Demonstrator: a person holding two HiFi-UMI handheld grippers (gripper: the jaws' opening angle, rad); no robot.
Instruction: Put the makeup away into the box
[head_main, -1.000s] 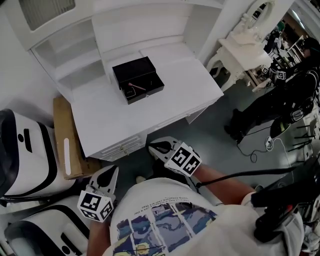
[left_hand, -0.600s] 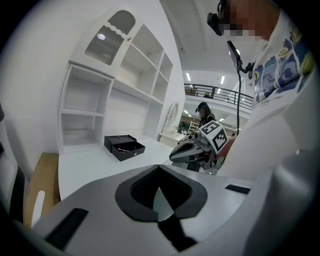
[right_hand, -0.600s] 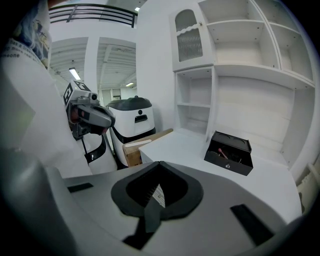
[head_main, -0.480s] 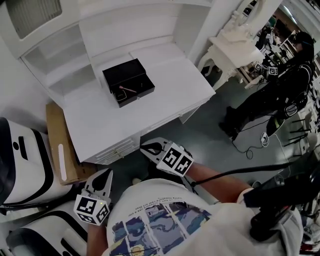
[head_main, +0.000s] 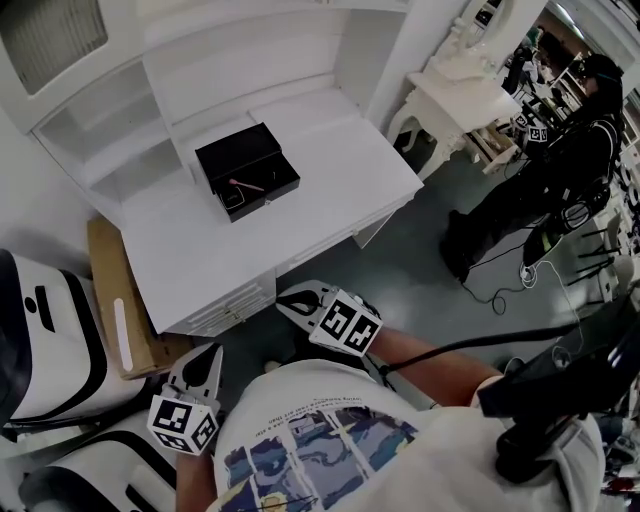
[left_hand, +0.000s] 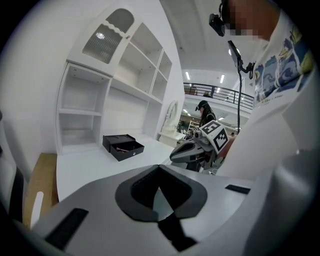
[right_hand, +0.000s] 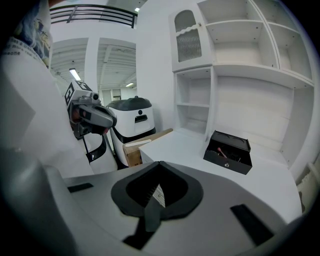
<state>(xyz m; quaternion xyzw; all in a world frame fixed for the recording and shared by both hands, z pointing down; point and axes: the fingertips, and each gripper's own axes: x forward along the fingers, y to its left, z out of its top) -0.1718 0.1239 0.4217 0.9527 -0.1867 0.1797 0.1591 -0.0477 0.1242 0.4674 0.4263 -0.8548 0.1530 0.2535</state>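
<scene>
The box sits open on the white surface, its lid tipped back toward the shelving. 1 slim pink makeup stick lies flat inside it, roughly along the tray's long side. No other makeup shows on the surface around the box, so the putting-away looks done or nearly so. If anything remains, it is probably the lid.

Both grippers are held low against the person's body, well apart from the box and short of the surface's front edge. The left gripper has its jaws closed together with nothing between them. The right gripper is the same: jaws fully together and empty. From each, the box lies ahead and higher, across the front edge. The right gripper is the nearer of the 2 and has the more direct line to the box.

Nothing stands on the surface between the box and the front edge, so that edge is the only thing to clear. Left of the box, beside the surface, a flat cardboard carton leans, with white machines beyond it. Right of the box, well away, are a white dressing table and another person.
</scene>
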